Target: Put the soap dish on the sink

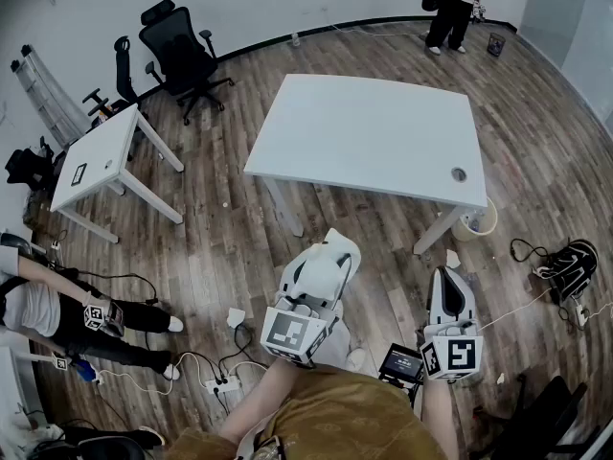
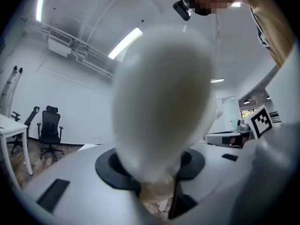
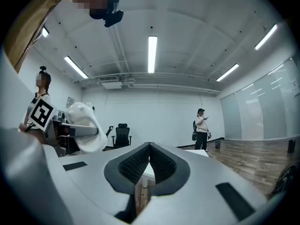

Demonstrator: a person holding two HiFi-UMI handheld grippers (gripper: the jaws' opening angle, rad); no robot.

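Note:
The soap dish (image 2: 161,102) is a smooth white oval that fills the middle of the left gripper view, clamped at its lower edge between the dark pads (image 2: 110,168). My left gripper (image 2: 150,170) is shut on it and held level. From the head view the dish (image 1: 340,245) sticks out of the left gripper (image 1: 324,268) above the wooden floor. The right gripper (image 1: 450,274) is beside it on the right, and its ribbed pads (image 3: 136,165) meet with nothing between them. In the right gripper view the dish (image 3: 84,125) shows at left. No sink is in view.
A large white table (image 1: 374,132) stands ahead, with a pale bin (image 1: 476,220) by its leg. A smaller desk (image 1: 96,156) and office chairs (image 1: 182,51) are at the far left. One person sits on the floor (image 1: 57,314), another stands far off (image 1: 450,8). Cables (image 1: 220,383) and a black bag (image 1: 570,266) lie around.

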